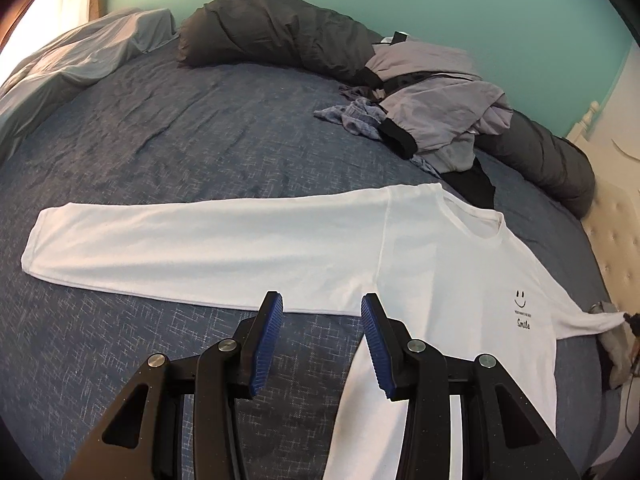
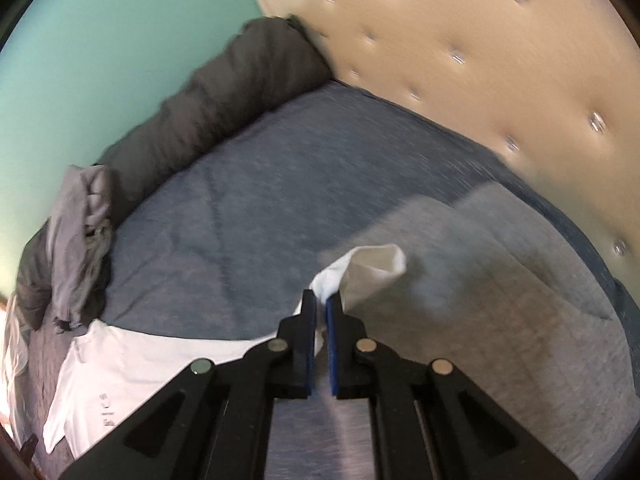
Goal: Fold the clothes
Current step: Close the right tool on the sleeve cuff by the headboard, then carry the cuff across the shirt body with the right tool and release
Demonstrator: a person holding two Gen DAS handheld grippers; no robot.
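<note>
Your white shirt (image 1: pixel 420 248) lies flat, chest up, on the blue bed (image 1: pixel 160 140), one sleeve (image 1: pixel 180 248) stretched straight out. Your right gripper (image 2: pixel 321 300) is clamped on the other sleeve's cuff (image 2: pixel 372 264), lifted clear of the bed. Your left gripper (image 1: pixel 322 308) hovers with its jaws apart over the underarm seam, holding nothing. The cloth is light and limp: it will sag and drag, so I'd pinch seams or the cuff, not mid-panel. A pile of clothes (image 1: pixel 432 112) waits beyond.

My left wrist view looks down across the bed (image 1: pixel 160 140); right sits closer, facing the headboard (image 2: pixel 480 60). Both share the shirt (image 1: pixel 440 260).
</note>
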